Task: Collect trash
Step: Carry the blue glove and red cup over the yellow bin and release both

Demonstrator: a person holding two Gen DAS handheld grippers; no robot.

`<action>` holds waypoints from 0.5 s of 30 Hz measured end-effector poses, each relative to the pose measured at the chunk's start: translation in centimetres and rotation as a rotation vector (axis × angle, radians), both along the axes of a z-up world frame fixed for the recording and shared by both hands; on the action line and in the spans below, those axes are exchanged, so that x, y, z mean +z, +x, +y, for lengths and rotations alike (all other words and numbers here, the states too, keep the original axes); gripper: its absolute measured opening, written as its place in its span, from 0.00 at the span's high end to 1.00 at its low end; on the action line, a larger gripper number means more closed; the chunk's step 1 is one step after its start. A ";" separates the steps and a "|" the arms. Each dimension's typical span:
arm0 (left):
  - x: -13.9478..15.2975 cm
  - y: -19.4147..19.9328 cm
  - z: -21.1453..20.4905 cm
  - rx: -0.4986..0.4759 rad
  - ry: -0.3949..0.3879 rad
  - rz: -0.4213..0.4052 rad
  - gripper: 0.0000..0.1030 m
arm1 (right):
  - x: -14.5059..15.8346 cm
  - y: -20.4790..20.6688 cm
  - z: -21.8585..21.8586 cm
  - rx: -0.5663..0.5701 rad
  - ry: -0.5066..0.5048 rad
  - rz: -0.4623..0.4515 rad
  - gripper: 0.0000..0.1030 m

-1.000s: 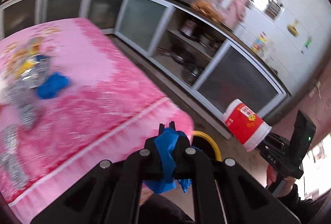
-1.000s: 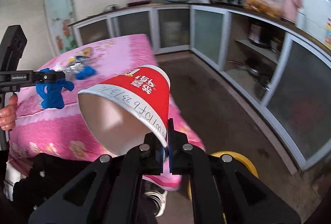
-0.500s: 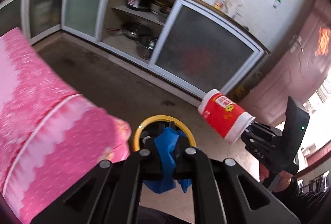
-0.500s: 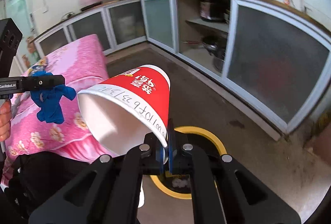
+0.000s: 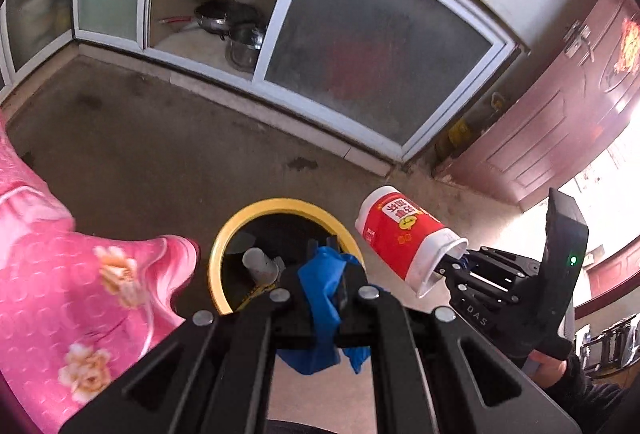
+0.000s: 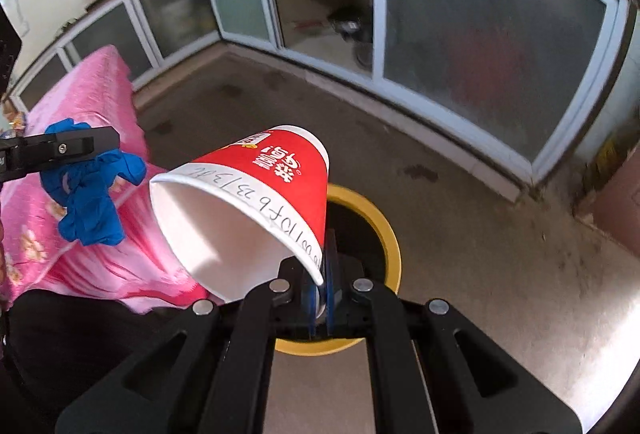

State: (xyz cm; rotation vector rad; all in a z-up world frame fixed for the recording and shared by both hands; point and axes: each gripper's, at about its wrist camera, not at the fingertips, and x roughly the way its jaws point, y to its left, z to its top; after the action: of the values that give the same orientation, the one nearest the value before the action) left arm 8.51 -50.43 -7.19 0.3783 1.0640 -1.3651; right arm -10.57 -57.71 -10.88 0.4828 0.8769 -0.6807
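A yellow-rimmed bin (image 5: 224, 246) stands on the floor beside the pink-clothed bench's corner (image 5: 80, 274), its contents dim. The right gripper's (image 6: 320, 298) jaws pinch a red cup's (image 6: 256, 201) rim over it; the left gripper (image 5: 320, 286) clamps a crumpled blue glove (image 5: 320, 298).

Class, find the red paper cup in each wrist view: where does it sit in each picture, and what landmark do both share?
Left wrist: red paper cup right of centre, pinched at its rim by the right gripper.
Right wrist: cup centre, just above the jaws.
Shared landmark: yellow-rimmed bin on the floor.
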 end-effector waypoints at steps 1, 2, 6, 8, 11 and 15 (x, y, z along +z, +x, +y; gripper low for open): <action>-0.5 0.0 -0.5 -0.003 0.008 0.002 0.96 | -0.5 0.1 -0.2 -0.006 0.012 0.014 0.97; -1.1 -0.1 -1.1 -0.005 0.018 0.006 0.96 | -1.1 0.2 -0.5 -0.012 0.027 0.026 0.97; -3.4 -0.1 -2.6 0.002 0.059 -0.003 0.96 | -3.1 1.0 -1.1 -0.022 0.068 0.069 0.97; -4.4 0.1 -3.3 0.007 0.081 -0.011 0.96 | -3.9 1.5 -1.3 -0.022 0.083 0.087 0.97; -5.8 0.2 -4.2 0.015 0.107 -0.019 0.96 | -5.2 2.2 -1.9 -0.023 0.105 0.122 0.97; -7.2 0.4 -4.9 0.033 0.138 -0.030 0.96 | -6.9 3.1 -2.4 -0.029 0.141 0.162 0.97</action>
State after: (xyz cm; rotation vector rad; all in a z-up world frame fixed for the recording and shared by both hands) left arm 8.96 -55.32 -14.34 0.4794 1.1383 -1.2562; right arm -7.46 -60.16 -17.79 0.5729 1.0768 -0.6939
